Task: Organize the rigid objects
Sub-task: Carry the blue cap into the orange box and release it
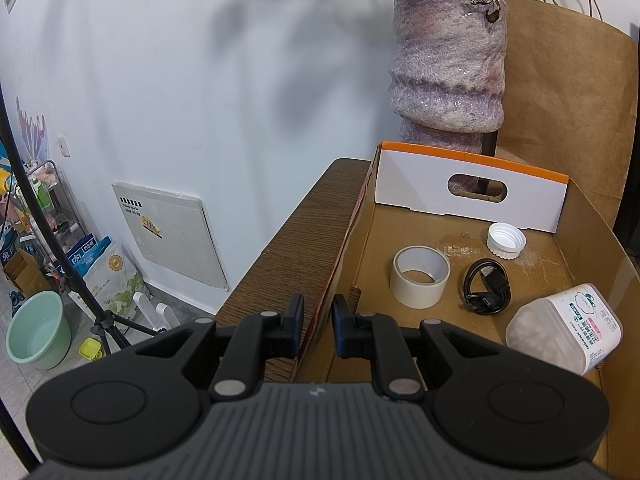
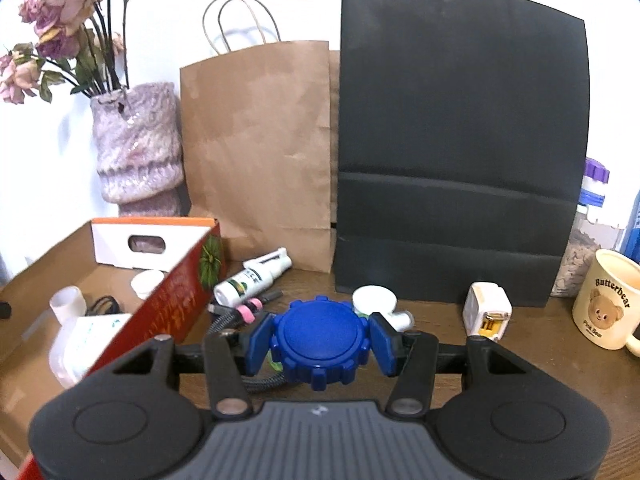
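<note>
Your right hand-held gripper [image 2: 322,346] clenches the blue lid [image 2: 320,340] above the counter's [image 2: 540,360] front edge; keep it level and clear the cardboard box's [image 2: 176,300] red wall. Your left hand-held gripper [image 1: 318,330] pinches that wall.

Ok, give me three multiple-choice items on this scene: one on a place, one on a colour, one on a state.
1. Where does the tape roll lie?
A. in the cardboard box
B. in the brown bag
C. on the floor

2. What colour is the round lid in the right gripper?
A. white
B. blue
C. red

3. How is the left gripper?
A. wide open
B. shut on the box's side wall
C. holding the cable

Key: 1 A, the roll rests on the box floor beside the black cable. 2 B, the lid is plainly blue. 3 B, its pads clamp the wall edge.
</note>
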A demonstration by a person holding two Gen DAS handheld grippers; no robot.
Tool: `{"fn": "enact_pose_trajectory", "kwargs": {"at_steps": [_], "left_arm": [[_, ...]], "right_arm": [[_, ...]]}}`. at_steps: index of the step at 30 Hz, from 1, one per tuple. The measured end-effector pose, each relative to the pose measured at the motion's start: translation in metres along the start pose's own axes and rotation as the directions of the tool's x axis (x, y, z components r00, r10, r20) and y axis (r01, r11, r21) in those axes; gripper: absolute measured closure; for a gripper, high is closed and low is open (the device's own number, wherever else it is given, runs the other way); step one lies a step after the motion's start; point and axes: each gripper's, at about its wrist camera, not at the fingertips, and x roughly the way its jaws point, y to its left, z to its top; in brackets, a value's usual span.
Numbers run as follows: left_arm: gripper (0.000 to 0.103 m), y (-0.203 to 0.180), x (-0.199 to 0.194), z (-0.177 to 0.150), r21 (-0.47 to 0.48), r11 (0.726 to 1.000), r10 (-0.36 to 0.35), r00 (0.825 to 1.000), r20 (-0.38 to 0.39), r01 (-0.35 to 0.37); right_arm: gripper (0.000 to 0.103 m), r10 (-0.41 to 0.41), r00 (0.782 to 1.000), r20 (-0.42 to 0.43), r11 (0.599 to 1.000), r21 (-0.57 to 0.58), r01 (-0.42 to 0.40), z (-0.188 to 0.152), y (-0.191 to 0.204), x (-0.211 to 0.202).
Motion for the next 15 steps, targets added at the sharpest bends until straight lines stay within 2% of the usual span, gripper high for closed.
{"fn": "enact_pose_trajectory", "kwargs": {"at_steps": [8,15], "left_arm": [[0.087,0.0,0.0,0.0,0.0,1.0,0.0,1.0,0.0,0.0],[0.087,0.0,0.0,0.0,0.0,1.0,0.0,1.0,0.0,0.0]], "right_arm": [[0.051,0.058,0.997,0.053,0.998,-0.007,-0.057,0.02,0.03,-0.001],[0.051,0.135,0.985,0.109,0.991,-0.034,-0.132,0.042,0.07,-0.007]]}}
